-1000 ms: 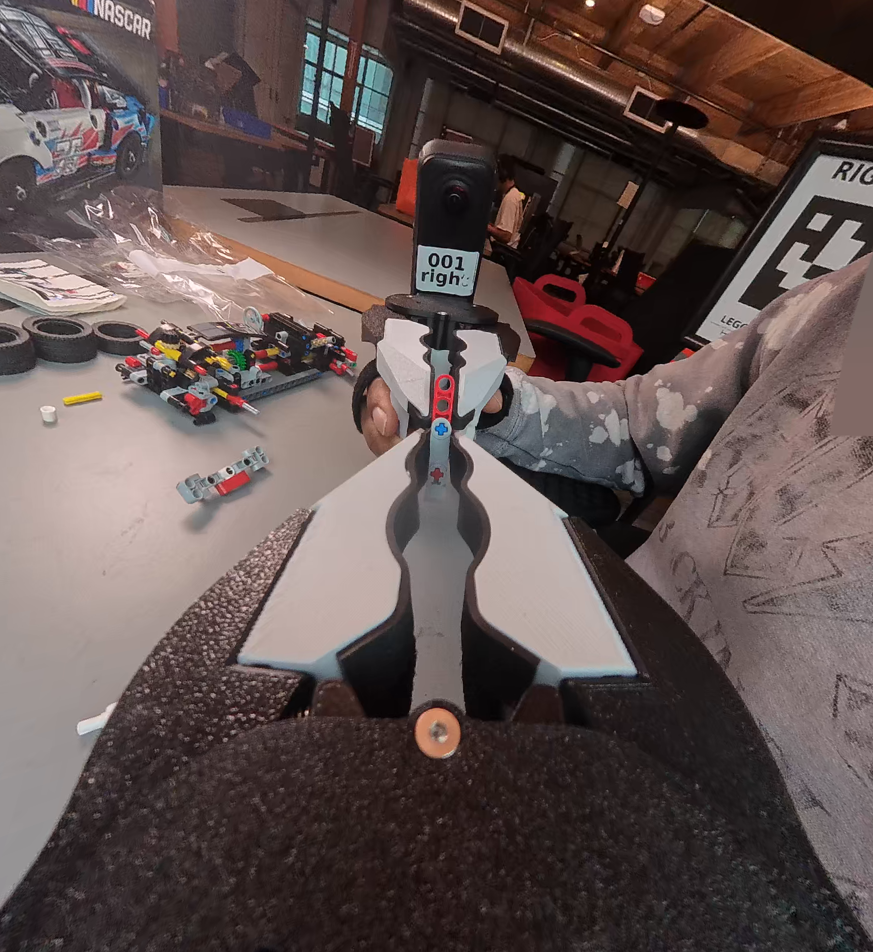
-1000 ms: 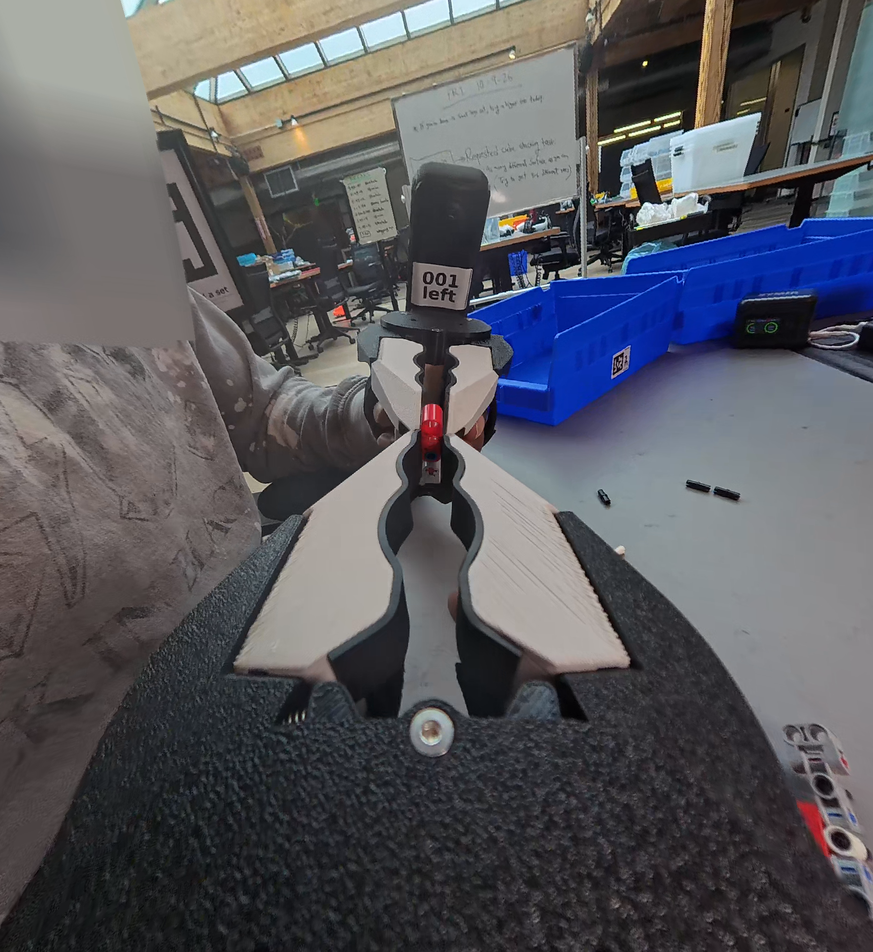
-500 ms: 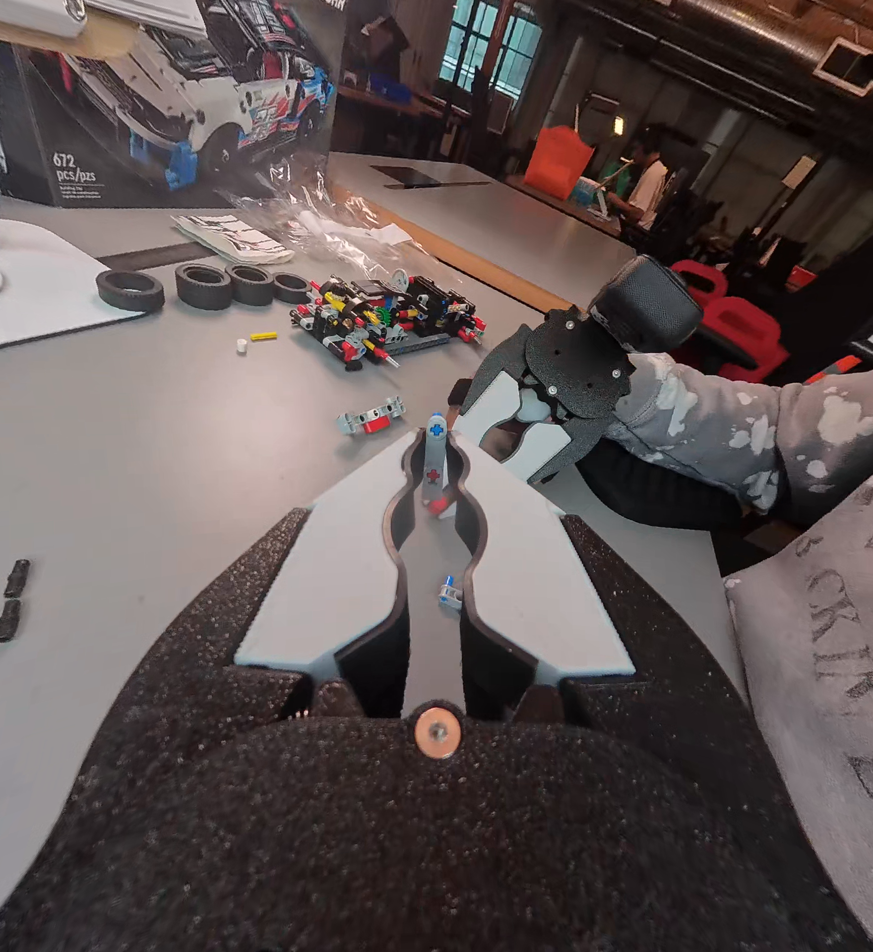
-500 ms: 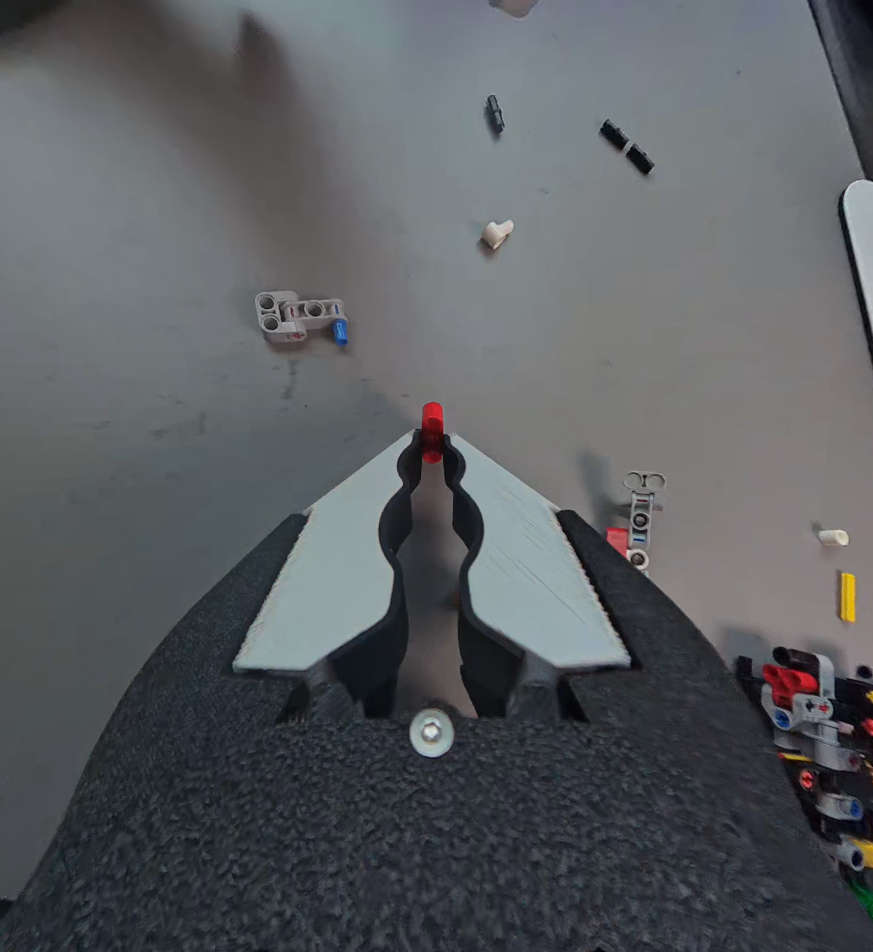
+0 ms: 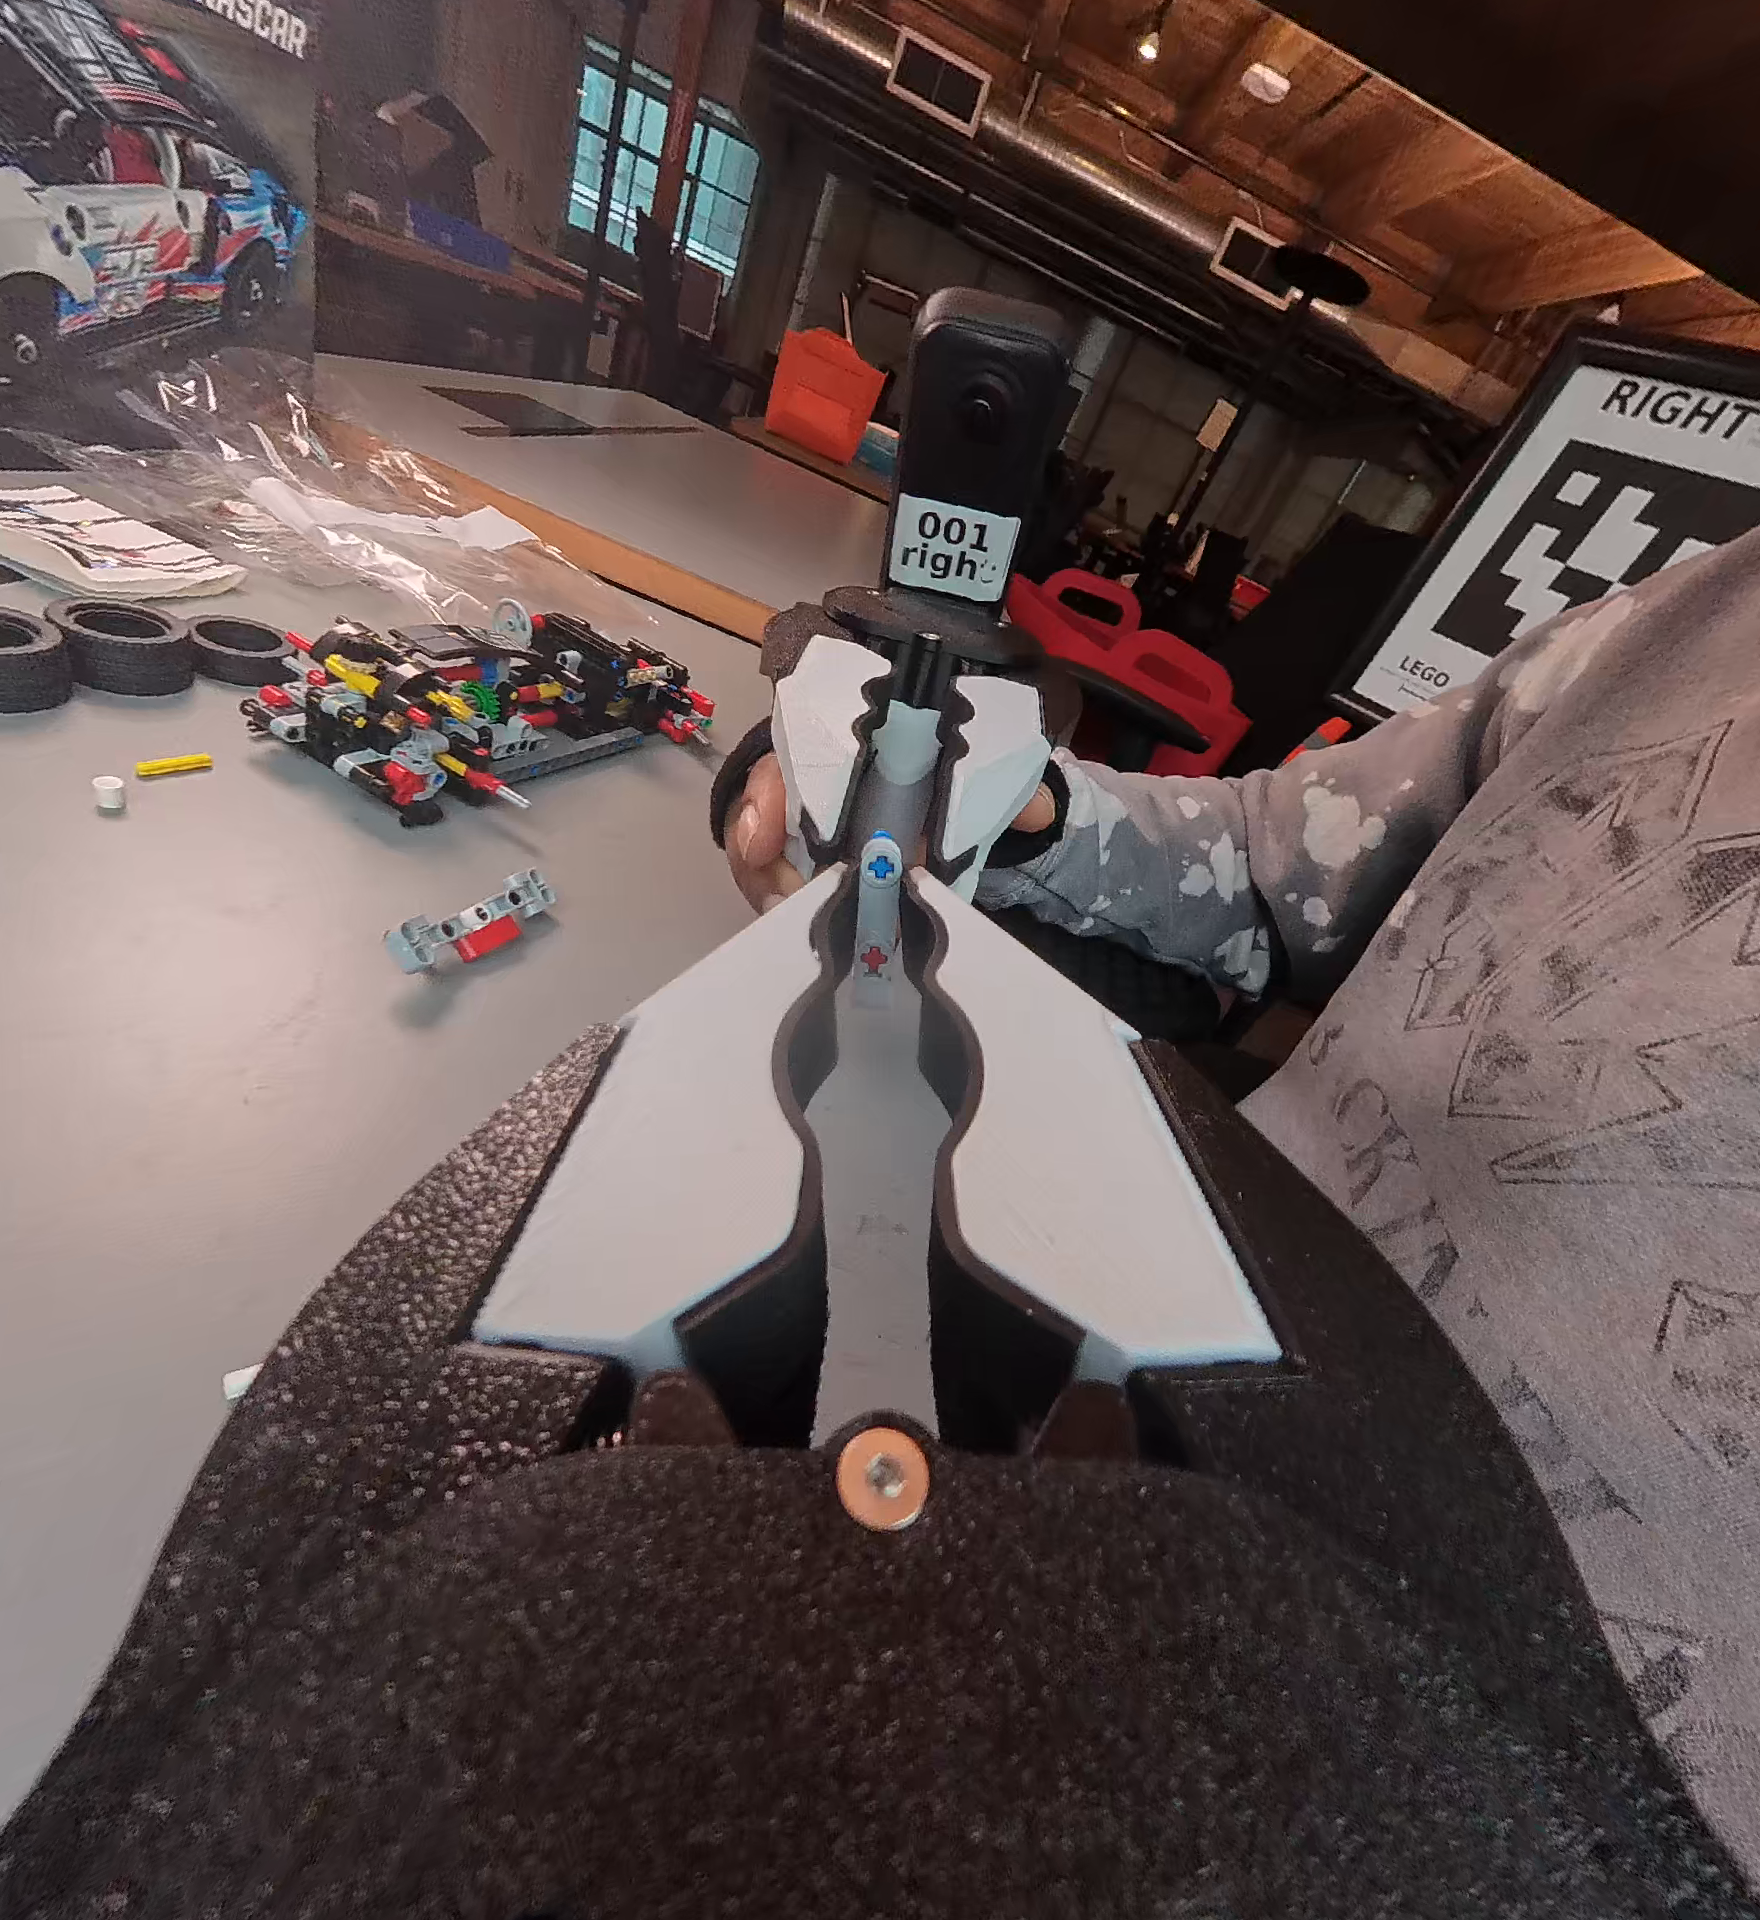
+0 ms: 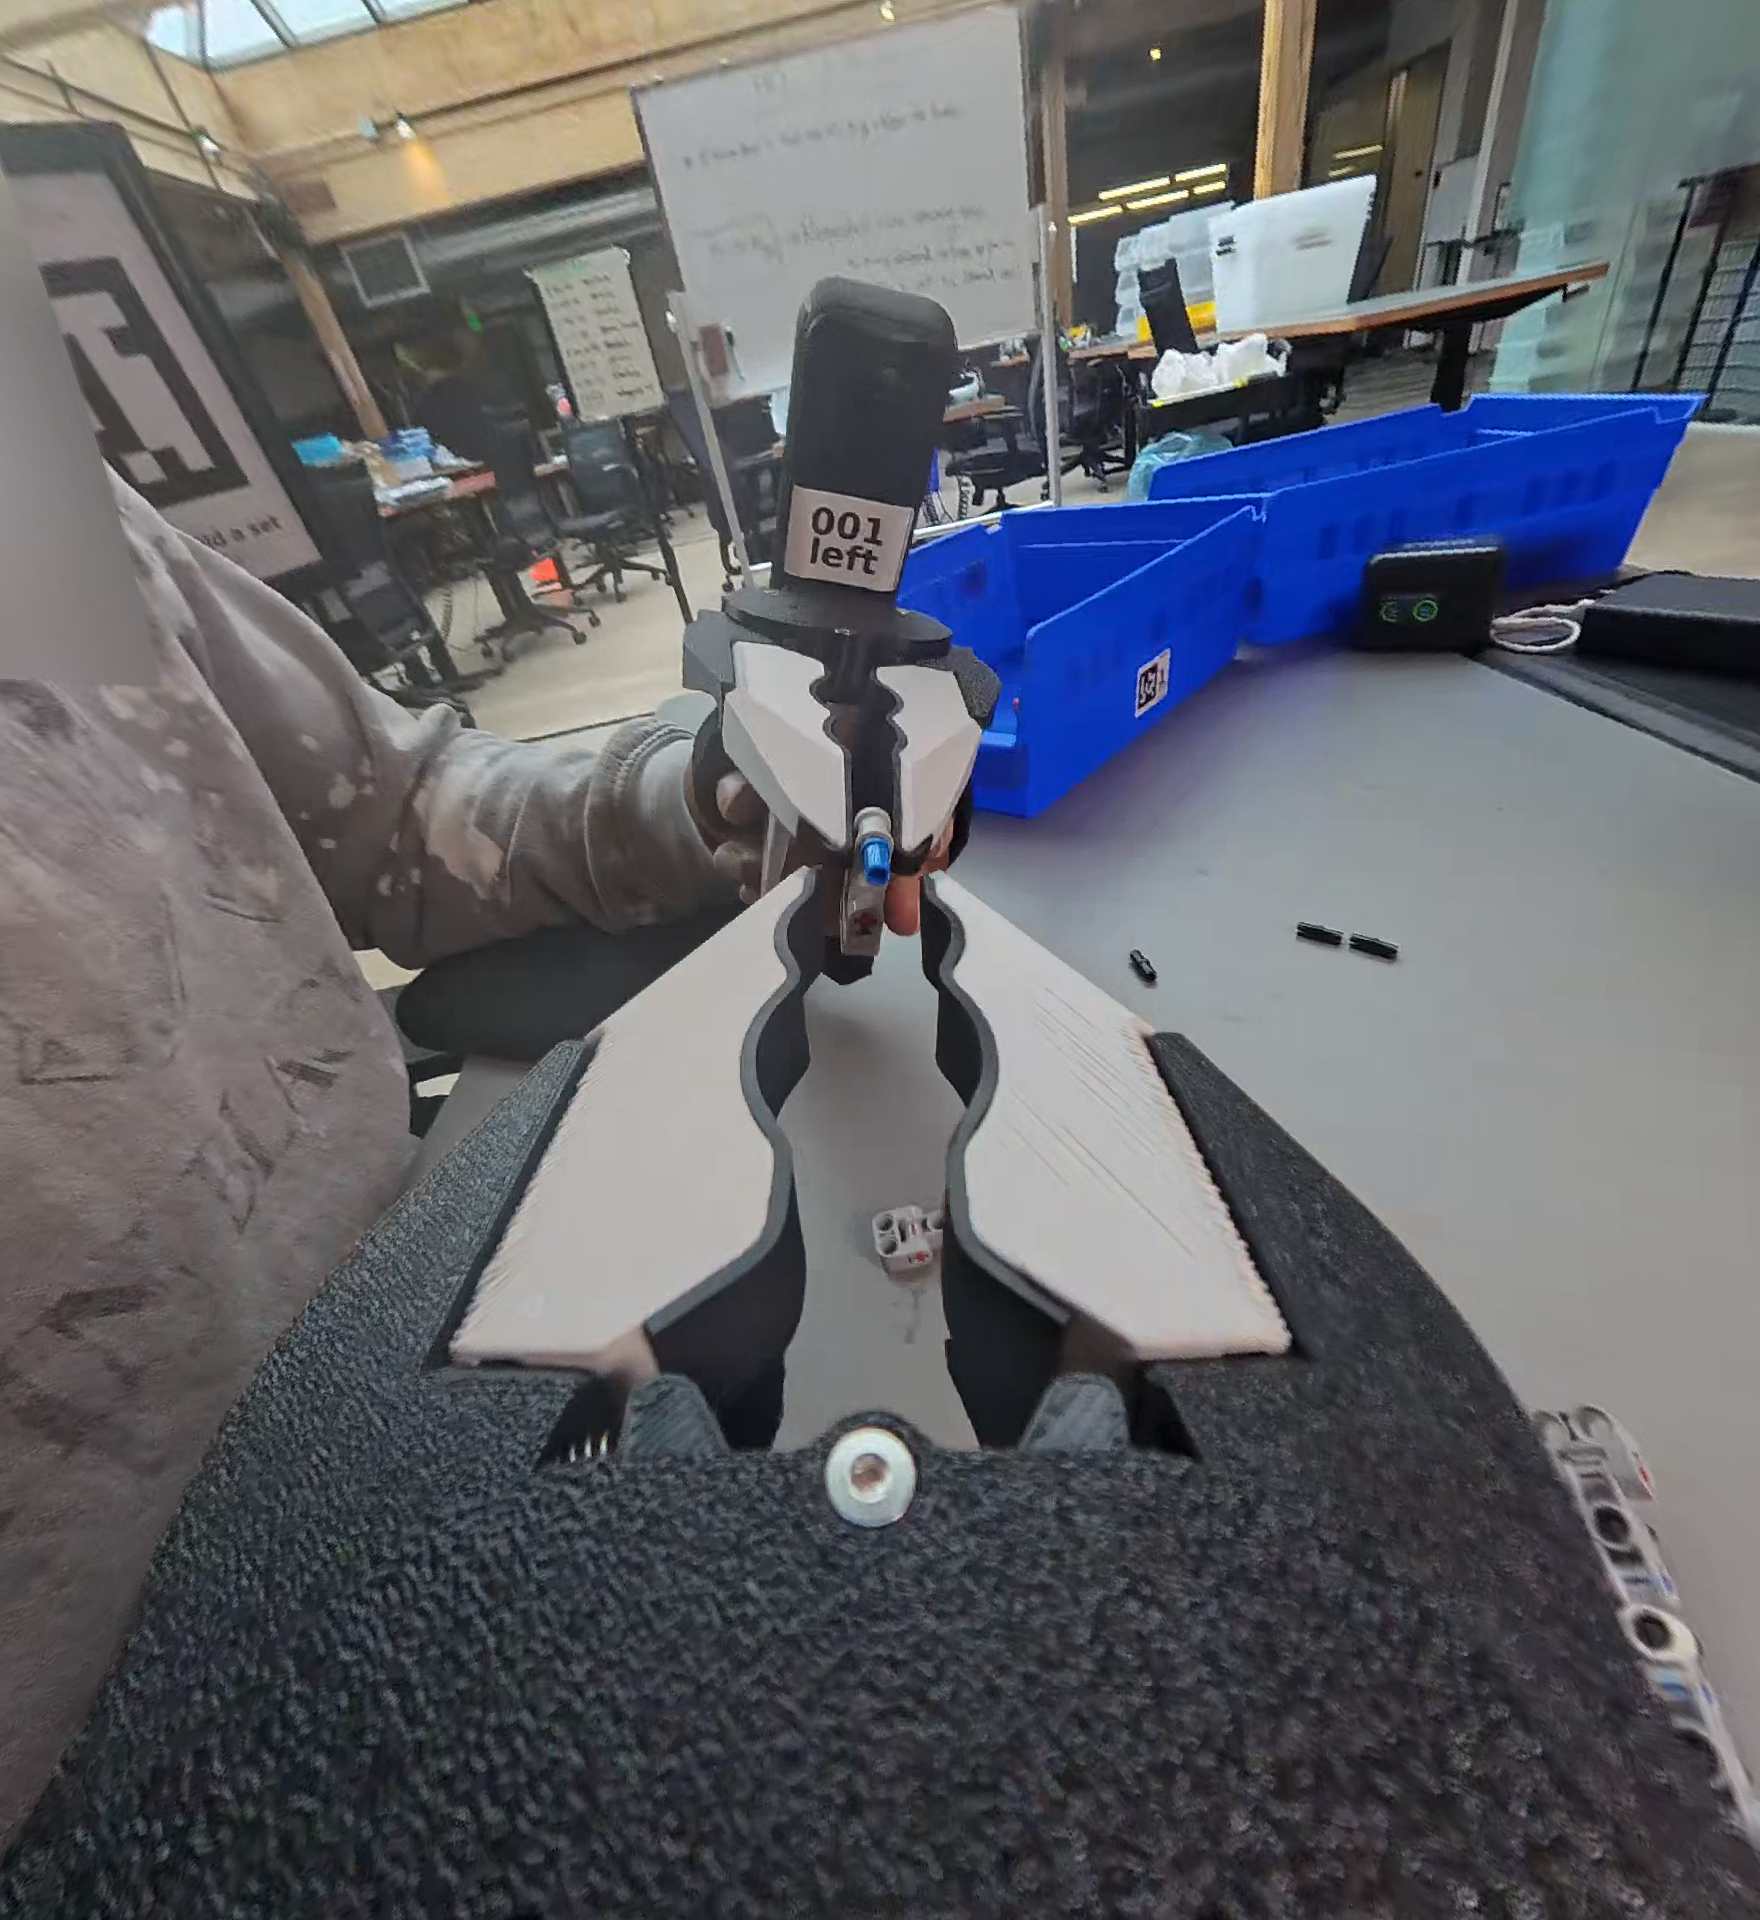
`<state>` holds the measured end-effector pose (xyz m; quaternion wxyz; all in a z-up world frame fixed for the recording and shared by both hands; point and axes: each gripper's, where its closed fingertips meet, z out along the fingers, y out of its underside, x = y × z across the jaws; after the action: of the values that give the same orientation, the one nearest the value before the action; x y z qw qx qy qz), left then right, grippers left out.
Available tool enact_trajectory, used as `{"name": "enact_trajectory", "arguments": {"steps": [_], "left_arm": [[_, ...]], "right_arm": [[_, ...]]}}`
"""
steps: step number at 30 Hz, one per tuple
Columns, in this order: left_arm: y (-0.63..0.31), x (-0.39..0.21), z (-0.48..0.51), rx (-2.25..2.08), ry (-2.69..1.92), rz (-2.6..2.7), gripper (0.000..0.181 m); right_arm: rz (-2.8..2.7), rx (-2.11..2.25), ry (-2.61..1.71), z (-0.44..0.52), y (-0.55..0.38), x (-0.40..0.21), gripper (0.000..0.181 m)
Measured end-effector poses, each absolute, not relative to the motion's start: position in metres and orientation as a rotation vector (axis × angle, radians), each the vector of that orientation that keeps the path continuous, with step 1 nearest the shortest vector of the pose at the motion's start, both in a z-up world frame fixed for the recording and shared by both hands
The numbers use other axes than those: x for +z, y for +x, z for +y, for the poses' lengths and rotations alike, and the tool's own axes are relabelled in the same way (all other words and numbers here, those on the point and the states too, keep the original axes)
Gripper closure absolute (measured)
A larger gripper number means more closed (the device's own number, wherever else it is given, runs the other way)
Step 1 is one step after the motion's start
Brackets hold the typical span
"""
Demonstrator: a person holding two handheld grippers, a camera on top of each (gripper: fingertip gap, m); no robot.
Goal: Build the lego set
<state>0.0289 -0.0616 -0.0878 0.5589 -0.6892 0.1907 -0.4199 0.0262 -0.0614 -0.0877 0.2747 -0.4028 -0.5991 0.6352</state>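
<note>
The left tool (image 5: 881, 883) is clenched on a small grey lego piece (image 5: 877, 914) that has a blue cross-shaped pin at its tip and a red cross mark lower down. Facing it, tip to tip, the right tool (image 6: 860, 888) is released, its fingers parted on either side of that same piece, which shows there with a blue pin (image 6: 871, 857) sticking out.

Each tool carries a black camera with a white printed label on it, and a framed black-and-white marker sign (image 5: 1624, 540) with lettering stands behind the right tool. A printed box (image 5: 107, 197) picturing a white race car stands far left of the left tool.

Ahead and left of the left tool, the half-built car frame (image 5: 481, 707) lies on the grey tabletop (image 5: 180, 1091), a dense mix of black, grey, red, yellow and green parts. Black tyres (image 5: 76, 655) lie in a row just left of it, and a grey-and-red beam (image 5: 471, 923) lies nearer the tool. Blue bins (image 6: 1271, 582) stand ahead and right of the right tool.
</note>
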Motion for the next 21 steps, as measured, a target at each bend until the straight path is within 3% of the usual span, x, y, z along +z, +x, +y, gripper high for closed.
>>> {"name": "enact_trajectory", "arguments": {"steps": [4, 10, 12, 21], "left_arm": [[0.035, -0.087, -0.063, -0.998, -1.615, 0.466, 0.175], [0.036, -0.073, -0.064, -1.072, -1.517, 0.41, 0.176], [0.037, -0.07, -0.062, -1.069, -1.489, 0.394, 0.176], [0.032, -0.082, -0.059, -0.955, -1.557, 0.438, 0.175]], "right_arm": [[-1.61, 1.762, -1.061, -0.067, 0.029, -0.085, 0.175], [-1.683, 1.741, -1.086, -0.076, 0.027, -0.1, 0.164], [-1.651, 1.759, -1.069, -0.081, 0.024, -0.095, 0.175], [-1.586, 1.782, -1.065, -0.053, 0.037, -0.076, 0.177]]}}
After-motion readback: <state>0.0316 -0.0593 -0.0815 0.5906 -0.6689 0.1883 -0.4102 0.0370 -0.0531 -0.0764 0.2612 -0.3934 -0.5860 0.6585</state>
